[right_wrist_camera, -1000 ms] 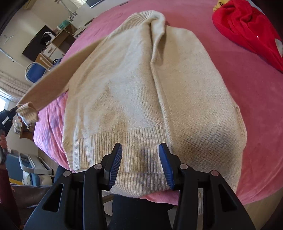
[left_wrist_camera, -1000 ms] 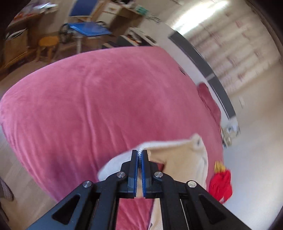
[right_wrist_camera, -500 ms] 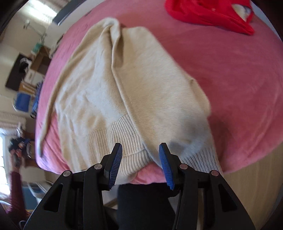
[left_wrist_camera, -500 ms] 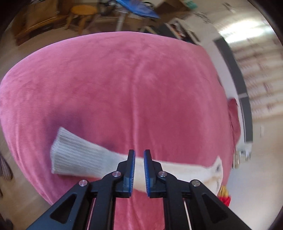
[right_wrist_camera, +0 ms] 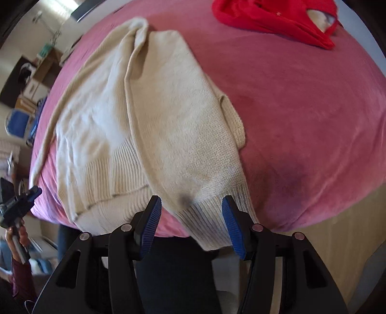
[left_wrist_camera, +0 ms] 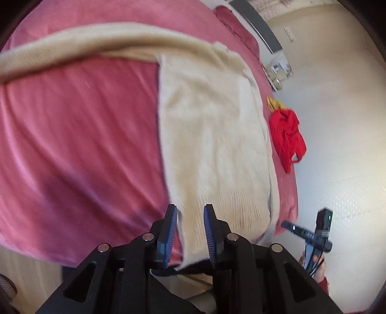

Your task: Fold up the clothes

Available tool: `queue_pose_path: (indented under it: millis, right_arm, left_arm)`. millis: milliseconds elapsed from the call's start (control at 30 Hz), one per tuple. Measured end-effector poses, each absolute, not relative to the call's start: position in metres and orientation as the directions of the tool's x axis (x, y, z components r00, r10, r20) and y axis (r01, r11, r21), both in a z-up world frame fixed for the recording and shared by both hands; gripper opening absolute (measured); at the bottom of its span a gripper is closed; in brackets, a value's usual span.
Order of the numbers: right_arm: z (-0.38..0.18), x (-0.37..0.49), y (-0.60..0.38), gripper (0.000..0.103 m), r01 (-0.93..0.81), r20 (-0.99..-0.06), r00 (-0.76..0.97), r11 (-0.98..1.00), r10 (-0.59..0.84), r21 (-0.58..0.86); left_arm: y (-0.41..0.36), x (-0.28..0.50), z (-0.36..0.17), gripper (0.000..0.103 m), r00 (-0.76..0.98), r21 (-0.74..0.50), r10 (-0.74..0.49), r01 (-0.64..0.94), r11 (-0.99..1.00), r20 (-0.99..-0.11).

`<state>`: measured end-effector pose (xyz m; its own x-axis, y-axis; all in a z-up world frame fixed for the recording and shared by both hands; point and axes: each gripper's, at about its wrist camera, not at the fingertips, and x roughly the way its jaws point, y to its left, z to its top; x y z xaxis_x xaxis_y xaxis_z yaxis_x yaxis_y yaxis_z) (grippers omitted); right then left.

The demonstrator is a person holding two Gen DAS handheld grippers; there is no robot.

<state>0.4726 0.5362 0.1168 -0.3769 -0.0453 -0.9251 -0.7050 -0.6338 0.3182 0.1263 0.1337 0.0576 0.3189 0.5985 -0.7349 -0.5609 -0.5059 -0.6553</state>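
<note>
Sweater (left_wrist_camera: 212, 135) fills the middle of our left wrist view, cream knit spread on a pink bedspread (left_wrist_camera: 79, 135), with one sleeve (left_wrist_camera: 79, 46) stretched across the top of the frame toward the upper left. Our left gripper (left_wrist_camera: 189, 231) sits at bottom centre with its jaws opening; the ribbed hem's left edge lies between the blue pads, which do not press on it. A red garment (left_wrist_camera: 287, 137) lies at right centre, near the sweater. At lower right we see our right gripper (left_wrist_camera: 311, 234) from outside.

In our right wrist view the sweater (right_wrist_camera: 154, 116) runs from upper left down to bottom centre. Our right gripper (right_wrist_camera: 190, 224) hovers at the bottom, jaws opening, ribbed hem between the pads and not pinched. The red garment (right_wrist_camera: 275, 17) lies at the top right.
</note>
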Motion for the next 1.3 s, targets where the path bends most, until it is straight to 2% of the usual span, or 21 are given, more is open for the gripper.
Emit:
queue_pose_path:
  millis: [167, 467, 533, 567, 600, 733, 833, 933, 967, 1000, 1067, 1167, 1233, 1300]
  right_arm:
    - [0.105, 0.476, 0.541, 0.056, -0.677, -0.889, -0.446, -0.609, -0.108, 0.414]
    - [0.107, 0.477, 0.534, 0.056, -0.653, -0.855, -0.51, -0.603, -0.097, 0.458]
    - [0.108, 0.476, 0.532, 0.056, -0.655, -0.854, -0.513, -0.604, -0.084, 0.454]
    - [0.108, 0.475, 0.531, 0.056, -0.654, -0.853, -0.517, -0.607, -0.077, 0.451]
    - [0.108, 0.474, 0.53, 0.056, -0.657, -0.855, -0.515, -0.61, -0.067, 0.443]
    - [0.108, 0.467, 0.529, 0.056, -0.659, -0.863, -0.503, -0.626, -0.044, 0.417]
    - [0.11, 0.464, 0.53, 0.056, -0.664, -0.868, -0.496, -0.635, -0.022, 0.396]
    - [0.113, 0.468, 0.536, 0.056, -0.673, -0.863, -0.505, -0.621, -0.011, 0.402]
    - [0.112, 0.47, 0.539, 0.056, -0.674, -0.858, -0.514, -0.604, -0.03, 0.425]
    - [0.108, 0.471, 0.543, 0.056, -0.677, -0.85, -0.524, -0.579, -0.054, 0.454]
    - [0.102, 0.471, 0.546, 0.056, -0.692, -0.849, -0.525, -0.548, -0.066, 0.47]
    - [0.101, 0.467, 0.541, 0.056, -0.684, -0.85, -0.522, -0.558, -0.078, 0.471]
    - [0.105, 0.465, 0.536, 0.056, -0.667, -0.855, -0.514, -0.59, -0.077, 0.454]
    - [0.109, 0.466, 0.533, 0.056, -0.652, -0.853, -0.517, -0.61, -0.077, 0.45]
  left_arm:
    - [0.138, 0.152, 0.038, 0.028, 0.29, -0.62, 0.572, -0.563, -0.546, -0.767]
    - [0.157, 0.158, -0.001, 0.029, 0.333, -0.666, 0.579, -0.433, -0.607, -0.744]
    - [0.158, 0.157, -0.006, 0.026, 0.314, -0.665, 0.588, -0.408, -0.625, -0.746]
    - [0.156, 0.156, -0.005, 0.01, 0.289, -0.658, 0.593, -0.397, -0.64, -0.751]
    - [0.153, 0.154, -0.004, 0.006, 0.265, -0.652, 0.598, -0.385, -0.653, -0.756]
    - [0.14, 0.145, 0.022, 0.003, 0.189, -0.658, 0.646, -0.406, -0.634, -0.739]
    - [0.12, 0.131, 0.056, 0.002, 0.169, -0.702, 0.706, -0.401, -0.588, -0.688]
    - [0.118, 0.132, 0.059, 0.008, 0.289, -0.762, 0.716, -0.382, -0.523, -0.636]
    - [0.124, 0.14, 0.05, 0.019, 0.356, -0.779, 0.698, -0.368, -0.507, -0.622]
    - [0.13, 0.149, 0.037, 0.024, 0.412, -0.789, 0.673, -0.354, -0.503, -0.614]
    - [0.139, 0.169, 0.009, 0.026, 0.465, -0.763, 0.606, -0.344, -0.548, -0.645]
    - [0.138, 0.182, -0.017, 0.026, 0.418, -0.696, 0.56, -0.344, -0.63, -0.715]
    - [0.129, 0.181, -0.019, 0.026, 0.386, -0.699, 0.587, -0.303, -0.648, -0.712]
    - [0.12, 0.179, -0.005, 0.026, 0.286, -0.653, 0.587, -0.348, -0.673, -0.758]
